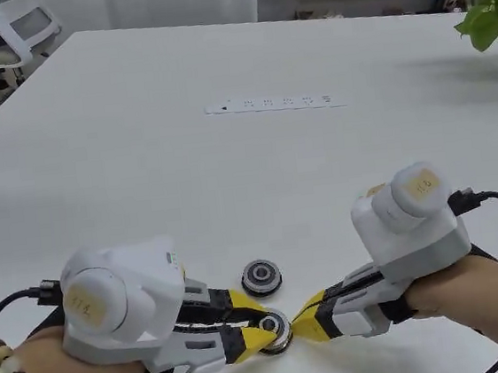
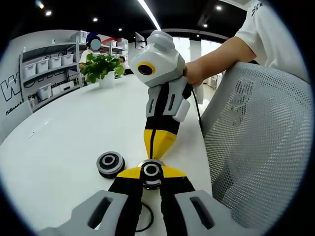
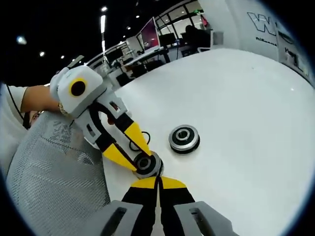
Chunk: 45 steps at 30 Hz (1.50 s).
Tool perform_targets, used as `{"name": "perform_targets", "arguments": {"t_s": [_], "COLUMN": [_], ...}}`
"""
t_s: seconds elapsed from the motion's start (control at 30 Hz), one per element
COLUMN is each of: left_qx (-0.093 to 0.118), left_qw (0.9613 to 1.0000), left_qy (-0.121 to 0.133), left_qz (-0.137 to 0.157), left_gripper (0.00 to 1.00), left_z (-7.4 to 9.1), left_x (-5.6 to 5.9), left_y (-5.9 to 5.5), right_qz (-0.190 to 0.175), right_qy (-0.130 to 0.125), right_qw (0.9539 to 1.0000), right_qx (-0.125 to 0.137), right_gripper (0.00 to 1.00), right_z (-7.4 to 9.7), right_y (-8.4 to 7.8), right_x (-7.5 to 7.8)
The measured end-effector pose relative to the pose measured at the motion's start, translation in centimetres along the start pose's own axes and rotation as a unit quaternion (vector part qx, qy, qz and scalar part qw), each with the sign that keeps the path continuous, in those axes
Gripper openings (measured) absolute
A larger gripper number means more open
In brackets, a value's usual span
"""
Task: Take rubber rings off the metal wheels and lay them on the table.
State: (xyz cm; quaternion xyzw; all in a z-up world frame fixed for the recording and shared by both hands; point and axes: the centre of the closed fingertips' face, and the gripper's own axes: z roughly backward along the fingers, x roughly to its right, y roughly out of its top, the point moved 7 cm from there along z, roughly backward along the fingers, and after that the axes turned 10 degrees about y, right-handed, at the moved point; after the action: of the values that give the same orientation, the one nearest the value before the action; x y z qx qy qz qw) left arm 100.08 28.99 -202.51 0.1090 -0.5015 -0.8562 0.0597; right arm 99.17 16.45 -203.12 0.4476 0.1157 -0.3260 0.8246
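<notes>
1. A wide white bench (image 1: 138, 145) runs out ahead of me. A power strip (image 1: 274, 104) lies flat well beyond the work and a potted plant (image 1: 488, 1) sits at the far right, with office shelving behind.
2. The wheel (image 1: 273, 331) I am working on is at the near edge, caught between the two tools. I cannot tell whether it rests on the bench or hangs just above it.
3. A second wheel (image 1: 262, 276) lies flat just beyond, apart from both tools and waiting its turn.
4. The left tool (image 1: 246, 329) is clamped on the wheel, with one yellow tip on each side of it in the left gripper view. I read this as the anchor, holding the metal steady so the other side has something to pull against.
5. The right tool (image 1: 305, 317) comes in from the opposite side, nose to nose with the left. Its jaws are together and the tips press at the wheel's rim. I cannot tell whether they have nipped the rubber ring, which is too small to separate from the wheel.
6. Facing the tools this way makes sense to me, since a pull straight back would peel the ring off the rim instead of twisting the wheel loose.
7. A thin black loop (image 2: 146, 220) lies on the bench under the left tool. It may be a ring already off, or just cable.
8. My worry is that the narrow tips slip off the rubber.
</notes>
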Motion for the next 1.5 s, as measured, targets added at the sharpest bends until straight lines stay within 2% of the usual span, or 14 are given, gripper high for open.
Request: {"name": "perform_targets", "arguments": {"t_s": [0.1, 0.27, 0.33, 0.37, 0.93, 1.07, 1.1, 1.13, 1.17, 1.2, 1.3, 1.4, 1.43, 1.5], "left_qx": [0.000, 0.001, 0.000, 0.000, 0.000, 0.001, 0.001, 0.001, 0.001, 0.000, 0.000, -0.002, -0.009, -0.018], "left_qw": [1.0000, 1.0000, 1.0000, 1.0000, 1.0000, 1.0000, 1.0000, 1.0000, 1.0000, 1.0000, 1.0000, 0.9999, 0.9998, 0.9997], "left_qy": [0.000, 0.000, 0.000, -0.001, 0.003, 0.005, 0.006, 0.006, 0.007, 0.007, 0.008, 0.009, 0.013, 0.015], "left_qz": [0.000, -0.001, -0.001, -0.001, 0.001, 0.002, 0.002, 0.003, 0.003, 0.003, 0.003, 0.005, 0.015, 0.009], "left_gripper": [0.07, 0.07, 0.07, 0.07, 0.07, 0.07, 0.07, 0.07, 0.07, 0.07, 0.07, 0.07, 0.07, 0.07], "left_z": [0.0, 0.0, 0.0, 0.0, 0.0, 0.0, -0.1, -0.1, -0.1, -0.1, -0.1, -0.1, -0.1, -0.2], "left_x": [0.0, 0.0, 0.0, 0.0, 0.0, 0.0, 0.0, 0.0, 0.0, 0.0, 0.0, 0.0, 0.1, 0.1], "left_y": [0.0, -0.1, -0.1, -0.1, -0.1, -0.1, 0.0, 0.0, 0.0, 0.0, 0.0, 0.1, 0.2, 0.5], "right_qz": [-0.024, -0.007, -0.026, -0.026, -0.006, 0.003, 0.008, -0.011, -0.008, 0.037, 0.008, 0.008, 0.007, 0.001], "right_qy": [0.006, 0.000, 0.014, 0.006, 0.006, 0.023, 0.044, 0.067, 0.047, 0.013, 0.013, 0.004, 0.001, 0.001], "right_qw": [0.9995, 1.0000, 0.9993, 0.9995, 0.9999, 0.9995, 0.9978, 0.9949, 0.9976, 0.9987, 0.9996, 0.9997, 0.9997, 0.9997], "right_qx": [0.017, 0.006, 0.025, 0.018, 0.013, 0.021, 0.048, 0.075, 0.051, 0.032, 0.024, 0.021, 0.022, 0.023], "right_gripper": [0.00, 0.00, 0.00, 0.00, 0.00, 0.00, 0.00, 0.00, 0.00, 0.00, 0.00, 0.00, 0.00, 0.00], "right_z": [0.2, 0.0, 0.1, 0.4, 0.1, -0.2, -0.4, -0.3, -0.2, -0.1, -0.2, 0.0, 0.0, 0.0], "right_y": [0.1, 0.2, 0.5, 0.5, 1.2, 1.8, 2.4, 3.2, 2.9, 2.6, 1.8, 1.6, 1.7, 1.7], "right_x": [0.0, -0.2, -0.4, -0.3, -1.3, -2.1, -2.6, -3.2, -2.9, -2.2, -1.9, -1.6, -1.5, -1.4]}}
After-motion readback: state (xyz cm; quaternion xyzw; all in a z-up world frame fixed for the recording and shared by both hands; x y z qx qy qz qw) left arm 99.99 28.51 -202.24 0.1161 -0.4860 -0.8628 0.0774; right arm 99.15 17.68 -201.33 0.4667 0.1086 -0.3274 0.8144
